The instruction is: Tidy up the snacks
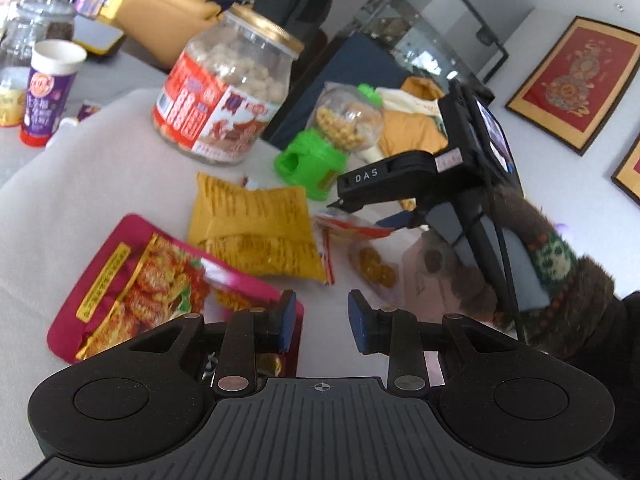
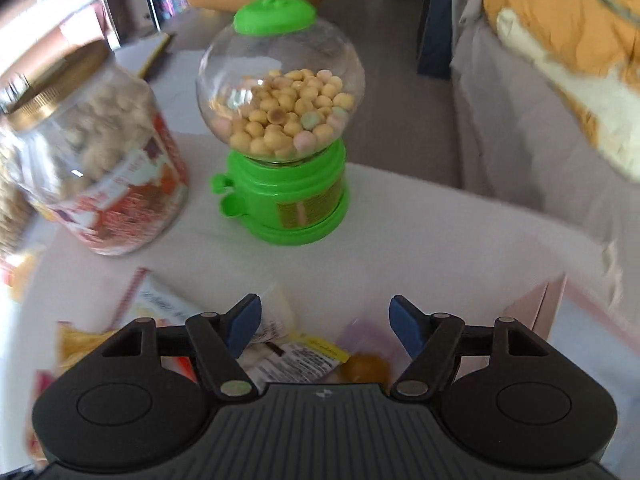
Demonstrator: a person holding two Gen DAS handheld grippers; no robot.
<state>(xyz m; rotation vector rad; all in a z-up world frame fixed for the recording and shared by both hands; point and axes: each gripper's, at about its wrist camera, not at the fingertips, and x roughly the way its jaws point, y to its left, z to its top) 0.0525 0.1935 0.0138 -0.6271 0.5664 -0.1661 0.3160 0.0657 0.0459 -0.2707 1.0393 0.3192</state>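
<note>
On a white table, my left gripper (image 1: 322, 320) is open and empty, just above the near corner of a magenta snack bag (image 1: 132, 284). Beyond it lie a yellow bag (image 1: 256, 228) and a clear packet of round biscuits (image 1: 368, 256). A large clear jar with a gold lid (image 1: 226, 96) and a green candy dispenser (image 1: 336, 136) stand farther back. My right gripper (image 2: 325, 326) is open and empty, hovering over small packets (image 2: 296, 356), facing the dispenser (image 2: 282, 120) and the jar (image 2: 92, 152). The right gripper also shows in the left wrist view (image 1: 360, 200), above the clear packet.
A purple-and-white cup (image 1: 48, 92) and a glass jar (image 1: 36, 28) stand at the far left. A pink box (image 2: 560, 312) sits at the right table edge. A sofa with orange bedding (image 2: 560, 40) lies beyond the table.
</note>
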